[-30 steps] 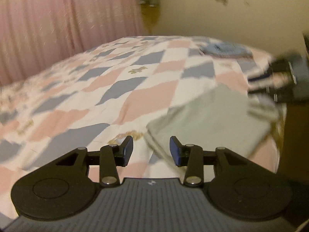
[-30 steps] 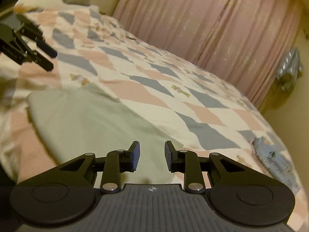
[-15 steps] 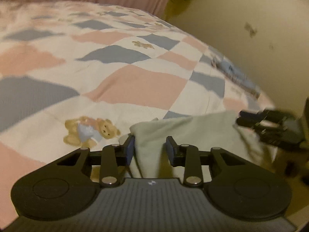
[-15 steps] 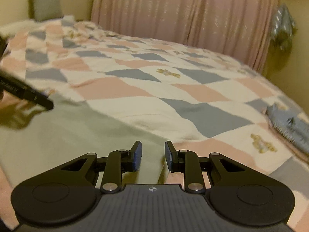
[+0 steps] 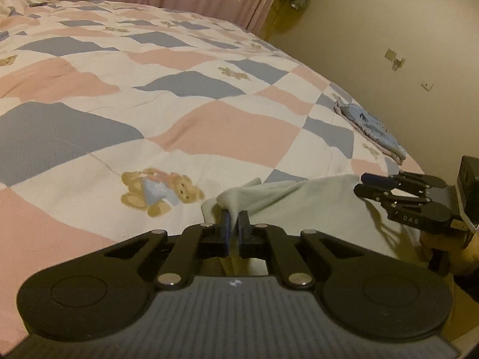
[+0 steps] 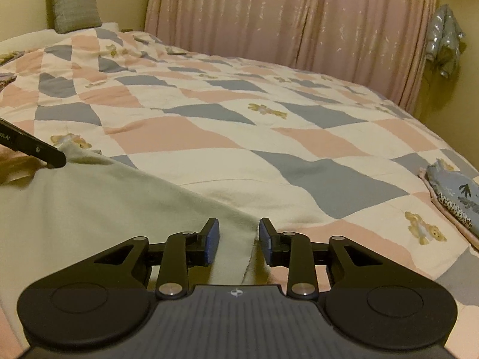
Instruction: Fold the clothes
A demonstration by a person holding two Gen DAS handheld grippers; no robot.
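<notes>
While a pink curtain hangs along the far side, a bed covered by a patchwork quilt of pink, grey-blue and cream squares with teddy-bear prints fills both views; a pale green garment lies on the quilt at its near edge; a folded blue patterned cloth rests well apart, close to the bed's far corner; a grey cushion leans against the wall. The left gripper has its fingers pressed together on a raised corner of the garment; the right gripper holds its fingers spread apart, the garment's edge lying between them ungrasped. White letters on the right gripper's linkage read "DAS".
</notes>
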